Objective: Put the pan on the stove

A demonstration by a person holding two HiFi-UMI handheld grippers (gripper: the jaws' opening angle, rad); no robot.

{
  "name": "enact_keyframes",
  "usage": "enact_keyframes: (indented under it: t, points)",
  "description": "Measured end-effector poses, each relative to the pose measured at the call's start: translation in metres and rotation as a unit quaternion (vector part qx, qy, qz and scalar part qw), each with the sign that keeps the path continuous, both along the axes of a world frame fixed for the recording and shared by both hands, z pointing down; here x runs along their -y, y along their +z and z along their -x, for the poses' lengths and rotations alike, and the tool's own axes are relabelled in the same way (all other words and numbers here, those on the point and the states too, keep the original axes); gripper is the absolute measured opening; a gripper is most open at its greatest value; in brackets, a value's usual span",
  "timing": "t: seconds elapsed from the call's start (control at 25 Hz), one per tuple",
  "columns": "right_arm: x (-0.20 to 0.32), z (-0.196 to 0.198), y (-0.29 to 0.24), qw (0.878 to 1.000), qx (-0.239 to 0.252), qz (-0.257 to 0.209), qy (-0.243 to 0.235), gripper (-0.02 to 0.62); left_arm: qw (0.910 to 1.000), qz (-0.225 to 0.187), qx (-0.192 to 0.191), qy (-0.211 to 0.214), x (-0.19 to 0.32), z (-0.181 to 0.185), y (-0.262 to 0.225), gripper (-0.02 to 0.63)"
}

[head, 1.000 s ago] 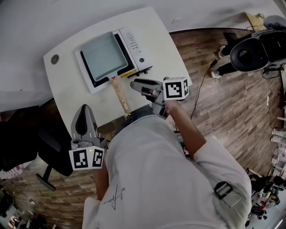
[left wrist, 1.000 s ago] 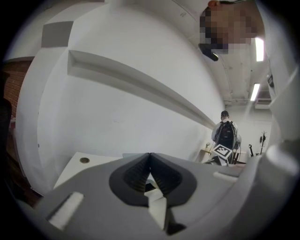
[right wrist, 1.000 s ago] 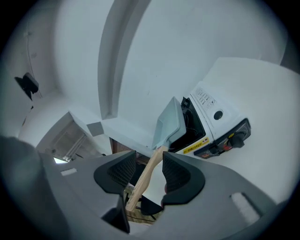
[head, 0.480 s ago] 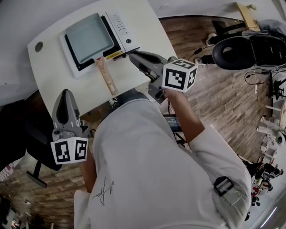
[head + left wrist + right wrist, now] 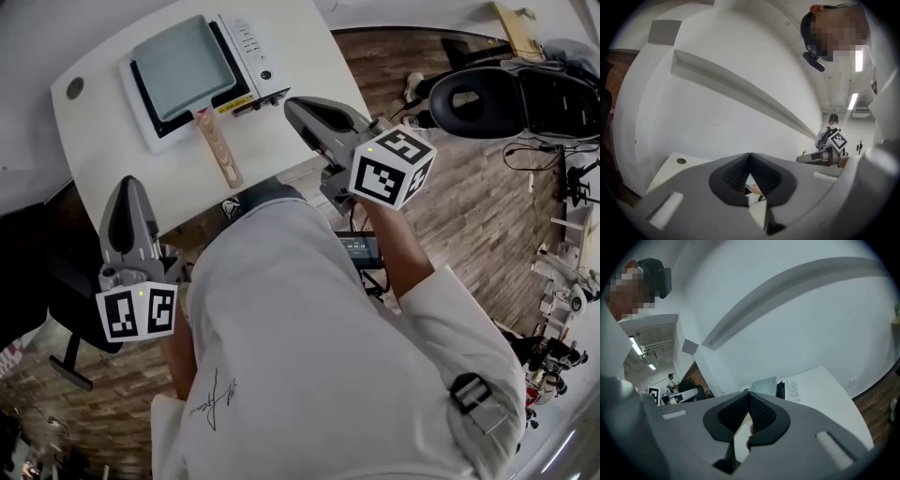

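From the head view, a square grey pan with a light wooden handle (image 5: 183, 64) sits on the black top of a white single-burner induction stove (image 5: 251, 49), its handle sticking out past the stove's front over the white rounded table (image 5: 281, 141). A yellow strip label (image 5: 229, 103) runs along the stove's front edge. Its print, like the marks beside the control buttons, is too small to read. The left gripper (image 5: 126, 186) hangs over the table's near edge, well apart from the handle, and the right gripper (image 5: 292, 105) hovers just beside the stove's front corner. Each carries a cube with black-and-white square markers. A thin script mark on the person's white shirt (image 5: 281, 375) cannot be read. A black office chair (image 5: 487, 98) stands on the wooden floor.

In the left gripper view, the left gripper (image 5: 750, 155) has its ribbed pads pressed together with nothing between them. The table (image 5: 670, 171) lies beyond.

In the right gripper view, the right gripper (image 5: 749, 393) is likewise closed and empty. Past it, the pan (image 5: 764, 385) rests on the stove (image 5: 793, 389).
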State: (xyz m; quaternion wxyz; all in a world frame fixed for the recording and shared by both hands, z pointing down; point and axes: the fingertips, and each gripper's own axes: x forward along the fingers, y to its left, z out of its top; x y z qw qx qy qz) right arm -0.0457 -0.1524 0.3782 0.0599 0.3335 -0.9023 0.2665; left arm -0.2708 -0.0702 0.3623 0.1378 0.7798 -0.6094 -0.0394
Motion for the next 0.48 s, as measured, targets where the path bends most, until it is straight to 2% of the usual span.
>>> enact_keyframes:
  t: [0.48]
  points:
    - [-0.015,0.004,-0.015,0.998,-0.039,-0.043,-0.008,-0.002,0.9993,0.038,0.003,-0.004,-0.005,0.003,0.016,0.002]
